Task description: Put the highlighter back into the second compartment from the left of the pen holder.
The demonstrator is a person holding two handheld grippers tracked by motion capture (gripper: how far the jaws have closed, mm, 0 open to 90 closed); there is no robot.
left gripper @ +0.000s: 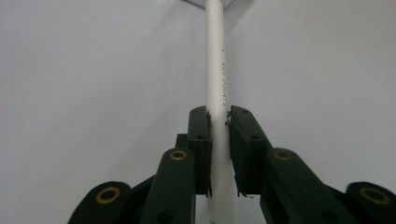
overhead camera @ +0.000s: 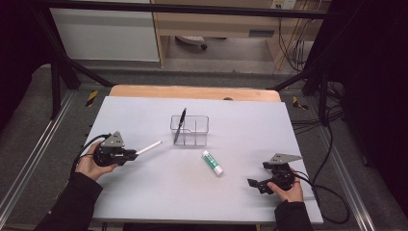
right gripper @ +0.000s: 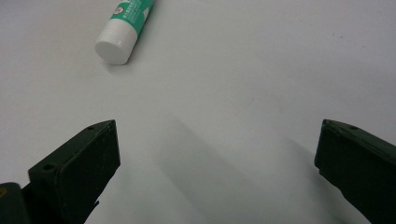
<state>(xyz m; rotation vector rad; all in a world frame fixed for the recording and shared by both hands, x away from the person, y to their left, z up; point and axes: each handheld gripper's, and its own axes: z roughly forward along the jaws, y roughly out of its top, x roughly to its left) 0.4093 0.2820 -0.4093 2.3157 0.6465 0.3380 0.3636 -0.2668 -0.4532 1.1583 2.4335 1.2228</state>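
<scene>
Your left tool grips the white pen; your right tool is wide open near the glue stick.

The person's left hand grips the black left gripper low, jaws level and pointing rightward, clamped tight on a thin white stick that runs out straight ahead between them. The right hand cradles the black right gripper, jaws spread wide, nothing between them.
</scene>
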